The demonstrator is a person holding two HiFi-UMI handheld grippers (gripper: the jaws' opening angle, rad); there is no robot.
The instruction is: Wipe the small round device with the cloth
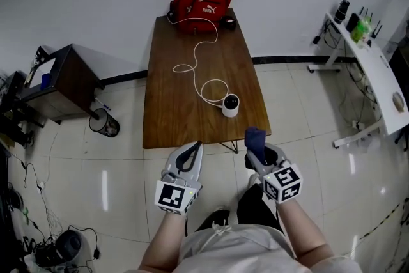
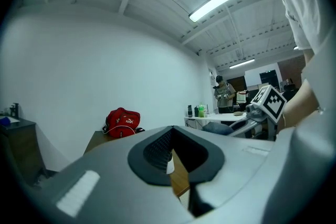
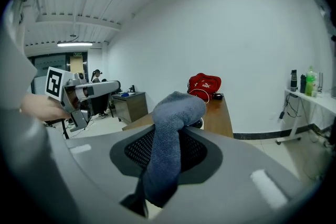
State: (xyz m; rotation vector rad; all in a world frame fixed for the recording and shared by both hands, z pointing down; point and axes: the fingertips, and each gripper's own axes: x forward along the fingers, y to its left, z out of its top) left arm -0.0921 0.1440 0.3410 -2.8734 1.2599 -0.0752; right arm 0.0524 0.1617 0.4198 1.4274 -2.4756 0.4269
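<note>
While both claws hung just off the near edge of the counter, the right claw was clenched on the blue cloth, which stuck up between its jaws by the counter's near right corner. The left claw was clenched shut with nothing in it. The small round device stood on the counter near that same corner, a white cable winding from it towards a red bag at the counter's far end.

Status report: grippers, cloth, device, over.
Left gripper shut, empty. Right gripper shut on blue cloth. Small round white device on wooden table, cable attached. Nothing between it and cloth.
</note>
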